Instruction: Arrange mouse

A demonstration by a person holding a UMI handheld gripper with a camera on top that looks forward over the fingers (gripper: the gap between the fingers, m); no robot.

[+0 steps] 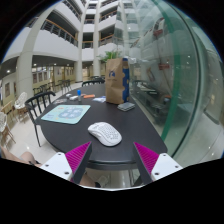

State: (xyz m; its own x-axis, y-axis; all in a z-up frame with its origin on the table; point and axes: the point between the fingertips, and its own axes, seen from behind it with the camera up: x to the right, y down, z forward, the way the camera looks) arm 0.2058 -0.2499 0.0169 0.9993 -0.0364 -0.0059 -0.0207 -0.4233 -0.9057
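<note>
My fingers (113, 158) stand apart at the bottom of the frame, holding nothing. The mouse (104, 133), white, lies on the dark round worktop (135, 125) just ahead of them, near frame centre, clear of both pads. A pale mat (66, 113) lies up and left of it. A brown bag (116, 80) stands beyond, upper centre.

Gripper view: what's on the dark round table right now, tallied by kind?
White computer mouse: 1
Light blue rectangular mat: 1
Brown paper bag: 1
Small dark flat device beside the bag: 1
Total: 4
Gripper open, short of the mouse.
</note>
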